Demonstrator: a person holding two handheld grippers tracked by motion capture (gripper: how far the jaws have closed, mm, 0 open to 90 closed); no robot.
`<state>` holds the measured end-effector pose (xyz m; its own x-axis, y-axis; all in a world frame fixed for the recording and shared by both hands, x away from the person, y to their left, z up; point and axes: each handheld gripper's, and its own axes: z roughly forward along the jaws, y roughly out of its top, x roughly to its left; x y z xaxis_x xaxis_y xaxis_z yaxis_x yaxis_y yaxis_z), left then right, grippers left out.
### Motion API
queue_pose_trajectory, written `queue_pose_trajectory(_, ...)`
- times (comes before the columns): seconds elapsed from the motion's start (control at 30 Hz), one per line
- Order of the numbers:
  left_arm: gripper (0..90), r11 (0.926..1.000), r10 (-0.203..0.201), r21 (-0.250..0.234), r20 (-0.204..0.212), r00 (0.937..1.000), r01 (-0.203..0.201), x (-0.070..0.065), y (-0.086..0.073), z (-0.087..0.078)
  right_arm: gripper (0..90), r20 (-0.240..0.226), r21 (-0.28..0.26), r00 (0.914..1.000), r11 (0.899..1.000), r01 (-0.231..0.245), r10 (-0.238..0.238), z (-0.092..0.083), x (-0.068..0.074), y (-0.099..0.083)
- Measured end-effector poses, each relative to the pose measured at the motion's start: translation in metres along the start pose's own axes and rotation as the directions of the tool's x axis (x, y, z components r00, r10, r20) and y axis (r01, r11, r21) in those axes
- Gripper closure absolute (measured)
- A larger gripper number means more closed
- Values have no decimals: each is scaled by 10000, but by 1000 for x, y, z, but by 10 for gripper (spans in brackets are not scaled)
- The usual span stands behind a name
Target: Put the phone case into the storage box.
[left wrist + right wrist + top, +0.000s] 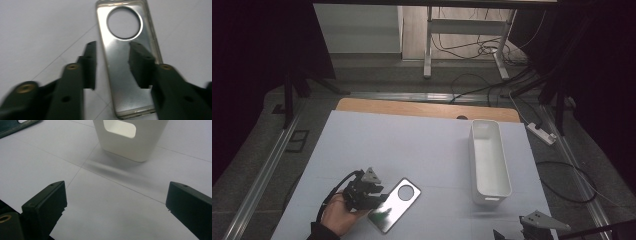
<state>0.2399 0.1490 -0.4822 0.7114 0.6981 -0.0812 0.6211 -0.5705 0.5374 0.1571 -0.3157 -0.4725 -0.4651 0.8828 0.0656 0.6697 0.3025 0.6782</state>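
Two black hand-held grippers
Left gripper point(379, 199): black jaws, brass screws, grey triangular plate, black cable; dark sleeve. Right gripper point(116, 202): black blocky jaws.

We see a dim room: grey carpet floor point(377, 82), loose black cables point(472, 47), a white desk frame point(462, 30), and a power strip point(542, 133).

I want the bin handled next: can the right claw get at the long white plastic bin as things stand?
Probably yes. The right claw is open, and bare white table surface lies between its jaws and the long white plastic bin, whose near end with the handle cutout faces it. Nothing stands between.
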Motion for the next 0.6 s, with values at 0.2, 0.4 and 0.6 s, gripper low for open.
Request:
queue_pose_trajectory(0.2,249,9989,-419,-245,-324,9986,411,7,-7,-7,32,-13,-10,10000,10000,18,-18,0,0,0)
queue_pose_trajectory(0.4,0,9974,-715,47,-427,9965,718,9,-12,-5,32,-22,-15,10000,10000,75,-75,0,0,0)
queue_pose_trajectory(0.6,0,9970,-596,469,-348,9976,612,7,-13,7,32,-17,-4,10000,10000,80,-80,1,0,1)
